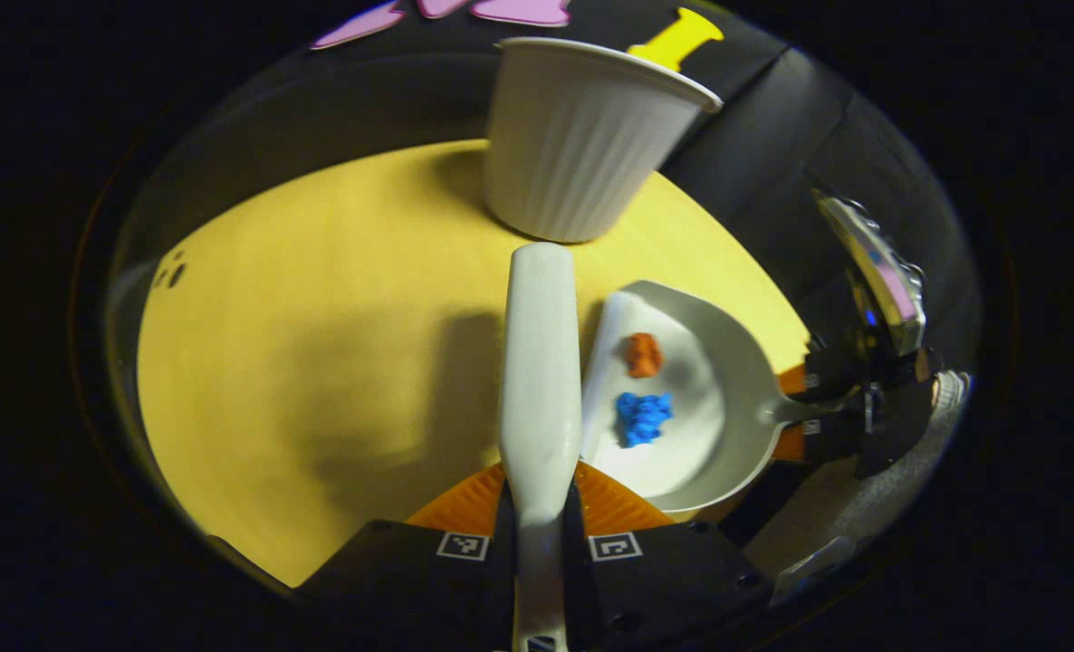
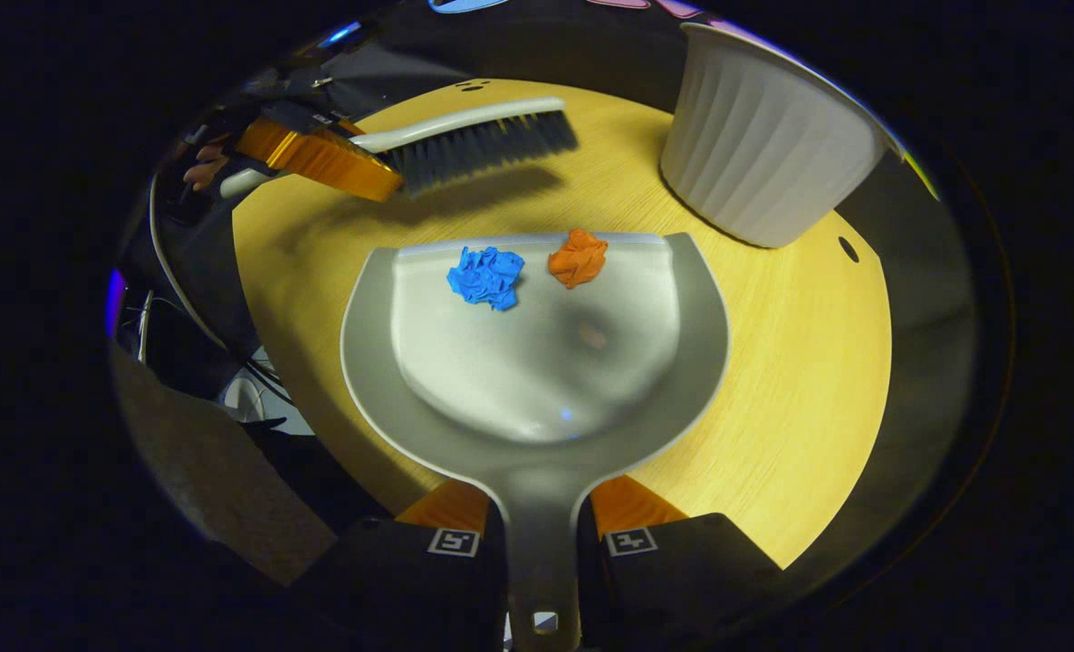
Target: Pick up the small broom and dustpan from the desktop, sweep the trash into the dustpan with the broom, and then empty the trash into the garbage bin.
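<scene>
Two paper wads [image 2: 528,268] in grey dustpan [image 2: 537,426] | right hand-held gripper [image 2: 541,541] clamps handle | left [image 1: 538,545] seemingly grips broom [image 1: 540,362]

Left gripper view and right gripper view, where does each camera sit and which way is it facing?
Left gripper view: rides the left gripper, looking along the broom toward the bin; its own jaws clamp the broom handle.
Right gripper view: rides the right gripper, looking over the dustpan it grips; a hand shows behind the broom.
Shared: dustpan, blue scrap, orange scrap, bin, table.

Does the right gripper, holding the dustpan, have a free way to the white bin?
Probably yes. The right gripper grips the dustpan, and only bare tabletop lies before the bin.
</scene>
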### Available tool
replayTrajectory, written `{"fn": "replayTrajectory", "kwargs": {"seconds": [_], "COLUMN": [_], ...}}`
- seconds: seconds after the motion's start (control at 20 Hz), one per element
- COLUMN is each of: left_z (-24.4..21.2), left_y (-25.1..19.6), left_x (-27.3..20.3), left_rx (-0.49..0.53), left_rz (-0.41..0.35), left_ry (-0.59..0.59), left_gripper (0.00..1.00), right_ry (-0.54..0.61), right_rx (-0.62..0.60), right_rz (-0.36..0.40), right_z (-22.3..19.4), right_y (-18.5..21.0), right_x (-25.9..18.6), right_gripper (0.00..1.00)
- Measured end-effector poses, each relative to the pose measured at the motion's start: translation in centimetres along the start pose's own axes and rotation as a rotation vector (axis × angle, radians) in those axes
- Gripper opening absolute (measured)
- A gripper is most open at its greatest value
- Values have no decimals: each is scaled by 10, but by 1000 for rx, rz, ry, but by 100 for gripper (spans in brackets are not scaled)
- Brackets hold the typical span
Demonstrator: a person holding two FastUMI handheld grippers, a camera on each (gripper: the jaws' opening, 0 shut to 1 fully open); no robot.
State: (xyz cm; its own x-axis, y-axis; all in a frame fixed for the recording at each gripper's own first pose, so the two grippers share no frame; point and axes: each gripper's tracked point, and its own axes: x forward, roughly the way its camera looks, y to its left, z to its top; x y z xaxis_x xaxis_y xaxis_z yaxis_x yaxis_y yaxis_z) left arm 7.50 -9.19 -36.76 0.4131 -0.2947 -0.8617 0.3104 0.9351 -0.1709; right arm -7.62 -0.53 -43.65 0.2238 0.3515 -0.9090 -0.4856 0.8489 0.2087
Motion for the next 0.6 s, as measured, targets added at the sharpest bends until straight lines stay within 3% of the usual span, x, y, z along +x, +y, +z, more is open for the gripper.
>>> {"fn": "replayTrajectory", "kwargs": {"seconds": [0.05, 0.15, 0.3, 0.35, 0.4, 0.6], "left_z": [-5, -19, -41, -49, -55, -74], "left_y": [13, 30, 46, 48, 51, 62], "left_x": [-1, -5, -9, -11, -11, -15], "left_rx": [-33, -84, -116, -123, -131, -132], "left_rz": [50, 105, 129, 133, 133, 128], "left_ry": [-11, -18, 19, 26, 31, 29], "left_gripper": [26, 26, 25, 26, 26, 26], "right_ry": [0, 3, -6, -14, -23, -50], "right_rx": [22, 74, 142, 162, 181, 258], "right_rz": [-13, -31, -60, -72, -84, -132], "right_z": [-2, -5, 4, 9, 14, 32], "right_y": [0, -2, -6, -10, -16, -42], "right_x": [-6, -23, -50, -61, -70, -106], "right_gripper": [40, 36, 35, 40, 36, 35]}}
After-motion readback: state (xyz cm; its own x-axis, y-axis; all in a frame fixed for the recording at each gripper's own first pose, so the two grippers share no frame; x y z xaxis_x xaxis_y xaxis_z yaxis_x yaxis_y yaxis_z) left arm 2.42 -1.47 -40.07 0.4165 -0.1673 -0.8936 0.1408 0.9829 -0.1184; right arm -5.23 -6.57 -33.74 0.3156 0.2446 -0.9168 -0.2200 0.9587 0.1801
